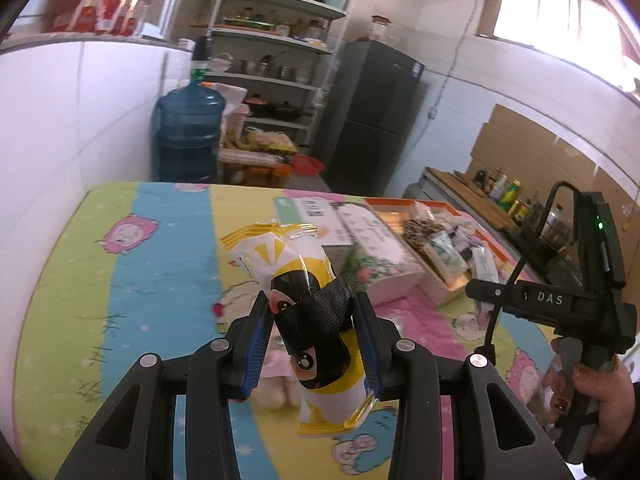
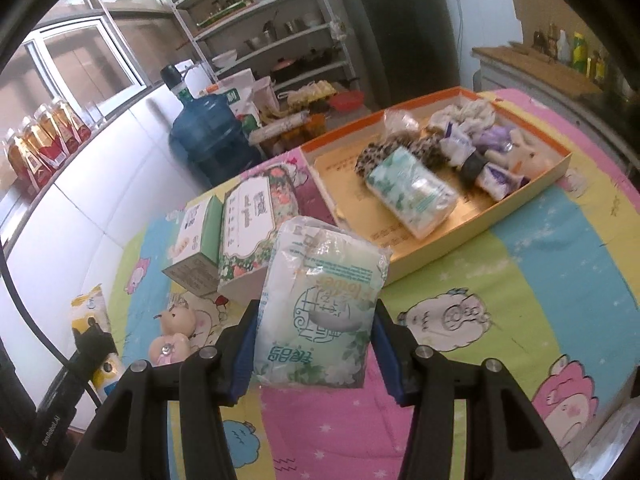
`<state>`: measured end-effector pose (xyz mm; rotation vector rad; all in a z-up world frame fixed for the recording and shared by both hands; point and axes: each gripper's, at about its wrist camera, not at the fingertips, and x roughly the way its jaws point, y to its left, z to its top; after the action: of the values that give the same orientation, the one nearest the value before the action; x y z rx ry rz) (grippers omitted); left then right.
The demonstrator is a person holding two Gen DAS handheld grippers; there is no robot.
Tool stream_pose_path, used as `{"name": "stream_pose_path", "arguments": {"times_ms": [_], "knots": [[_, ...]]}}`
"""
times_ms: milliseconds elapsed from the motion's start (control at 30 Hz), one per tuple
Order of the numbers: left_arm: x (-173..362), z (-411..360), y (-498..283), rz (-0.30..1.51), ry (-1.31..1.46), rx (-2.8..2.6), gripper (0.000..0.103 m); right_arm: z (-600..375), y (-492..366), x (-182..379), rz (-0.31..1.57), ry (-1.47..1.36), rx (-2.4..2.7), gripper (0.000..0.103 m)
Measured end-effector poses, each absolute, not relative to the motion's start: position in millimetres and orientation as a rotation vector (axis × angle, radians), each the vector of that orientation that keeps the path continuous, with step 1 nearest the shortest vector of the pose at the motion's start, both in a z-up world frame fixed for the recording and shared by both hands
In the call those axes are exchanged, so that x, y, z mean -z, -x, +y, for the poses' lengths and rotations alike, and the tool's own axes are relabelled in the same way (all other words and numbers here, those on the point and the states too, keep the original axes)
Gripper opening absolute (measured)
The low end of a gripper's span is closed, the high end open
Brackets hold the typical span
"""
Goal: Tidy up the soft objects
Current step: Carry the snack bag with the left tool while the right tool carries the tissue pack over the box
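Only your right wrist view shows the small plush toy (image 2: 173,336) on the cartoon-print cloth (image 2: 520,272) and the open tray (image 2: 440,248) of soft goods. Your right gripper (image 2: 314,344) clamps a crinkly tissue pack (image 2: 320,308); your left gripper (image 1: 312,344) squeezes a glossy yellow-and-black snack packet (image 1: 304,320) upright between its jaws

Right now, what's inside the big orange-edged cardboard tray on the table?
The orange-edged cardboard tray holds a green-and-white tissue pack, a leopard-print fabric piece, small purple-and-white packets, a cream plush toy and white fluffy cloth. Whatever lies beneath that pile is hidden.
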<state>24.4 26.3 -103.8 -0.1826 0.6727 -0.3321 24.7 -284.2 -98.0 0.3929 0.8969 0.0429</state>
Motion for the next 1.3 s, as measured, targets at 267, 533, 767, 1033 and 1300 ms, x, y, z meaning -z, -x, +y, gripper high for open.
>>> {"name": "stream_pose_path", "arguments": {"times_ms": [267, 533, 767, 1033, 1300], "knots": [[97, -14, -26, 0.679, 0.149, 0.42, 0.041, -306, -8, 85, 0.857, -0.386, -0.013, 0.052], [90, -54, -30, 0.686, 0.113, 0.481, 0.041, -337, 2, 79, 0.833, -0.404, 0.036, 0.052], [81, -88, -38, 0.678, 0.088, 0.511, 0.041, -366, 6, 75, 0.813, -0.424, 0.076, 0.052], [74, -125, -46, 0.672, 0.065, 0.529, 0.041, -391, 6, 67, 0.789, -0.398, 0.116, 0.052], [72, -157, -57, 0.68, 0.059, 0.534, 0.041, -409, 1, 59, 0.771, -0.326, 0.134, 0.052]]}}
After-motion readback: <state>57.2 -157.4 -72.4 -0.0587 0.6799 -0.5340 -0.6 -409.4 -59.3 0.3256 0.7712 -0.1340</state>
